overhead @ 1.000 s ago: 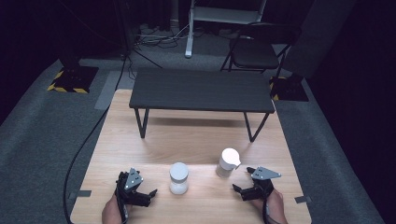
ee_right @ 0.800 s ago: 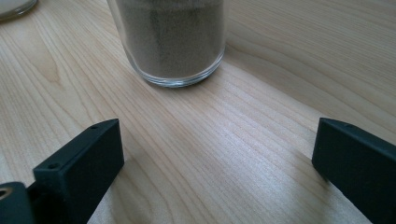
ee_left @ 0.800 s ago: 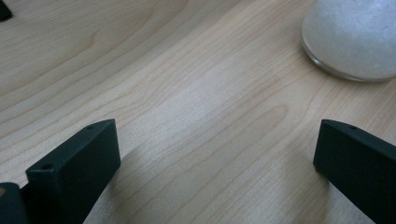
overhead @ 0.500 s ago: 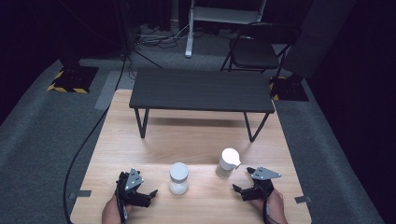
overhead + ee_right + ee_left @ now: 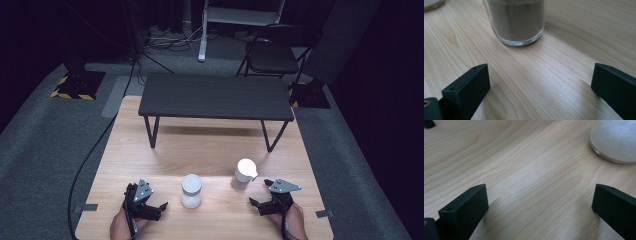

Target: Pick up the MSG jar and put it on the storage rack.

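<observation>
Two glass shakers with white lids stand on the light wooden table (image 5: pixel 210 145). One holding white grains (image 5: pixel 191 190) is near the front middle; its base shows in the left gripper view (image 5: pixel 615 140) at the upper right. The other, with grey-brown grains (image 5: pixel 243 174), stands further right, and the right gripper view has it (image 5: pixel 516 21) straight ahead. My left gripper (image 5: pixel 156 209) rests open on the table, left of the white-grain shaker, jaws wide apart (image 5: pixel 536 205). My right gripper (image 5: pixel 256 205) rests open just below and right of the grey-grain shaker, nothing between its jaws (image 5: pixel 539 87).
A low dark bench (image 5: pixel 216 97) on thin black legs stands across the far half of the table. Behind the table are a folding chair (image 5: pixel 272 55), stand bases and cables on grey carpet. Tape marks (image 5: pixel 86 207) sit at the table's front corners.
</observation>
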